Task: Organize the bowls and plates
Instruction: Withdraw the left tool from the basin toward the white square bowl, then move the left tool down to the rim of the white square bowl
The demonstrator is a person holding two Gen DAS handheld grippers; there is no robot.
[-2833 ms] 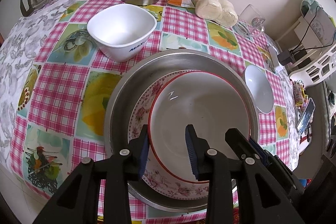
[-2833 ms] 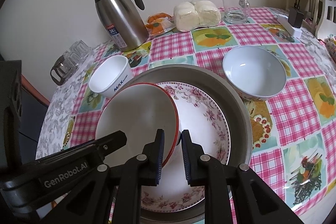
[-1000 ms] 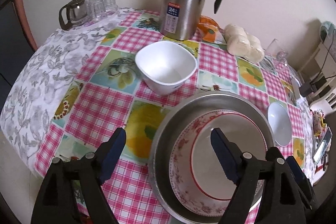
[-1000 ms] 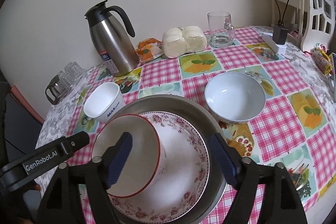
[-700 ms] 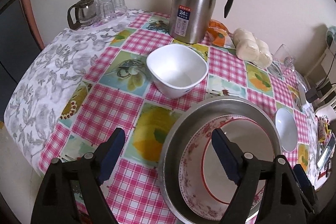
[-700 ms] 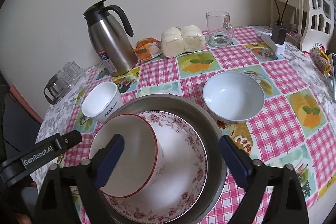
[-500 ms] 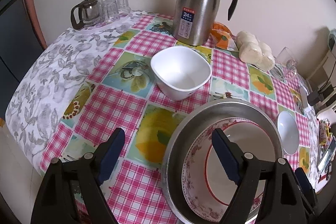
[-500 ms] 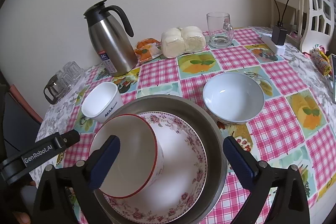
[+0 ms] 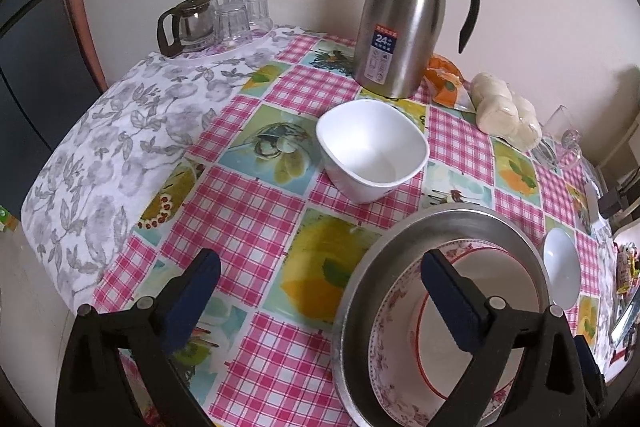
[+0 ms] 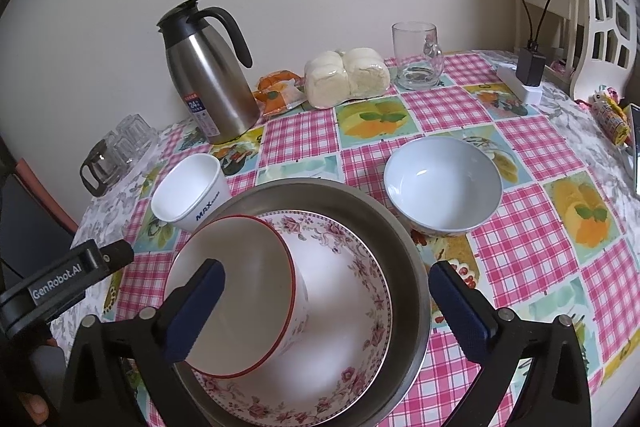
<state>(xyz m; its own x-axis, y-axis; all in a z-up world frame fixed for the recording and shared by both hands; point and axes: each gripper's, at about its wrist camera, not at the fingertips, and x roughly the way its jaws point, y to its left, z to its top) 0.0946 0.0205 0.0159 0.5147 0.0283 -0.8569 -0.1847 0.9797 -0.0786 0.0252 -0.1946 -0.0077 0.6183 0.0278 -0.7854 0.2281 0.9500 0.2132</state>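
Both tongs (image 9: 320, 291) (image 10: 326, 299) released, empty; square bowl (image 9: 372, 157), steel jug (image 9: 404, 19) beyond basin (image 10: 404, 247).

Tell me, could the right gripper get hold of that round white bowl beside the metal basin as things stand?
Probably yes. The right gripper is open and empty, and the round white bowl sits alone on the tablecloth just past the metal basin, with nothing over it.

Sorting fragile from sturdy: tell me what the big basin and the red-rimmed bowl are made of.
Big basin: likely stainless steel, with a brushed grey sheen and thin rim.
Red-rimmed bowl: apparently glazed ceramic or porcelain, glossy white; melamine can't be ruled out.
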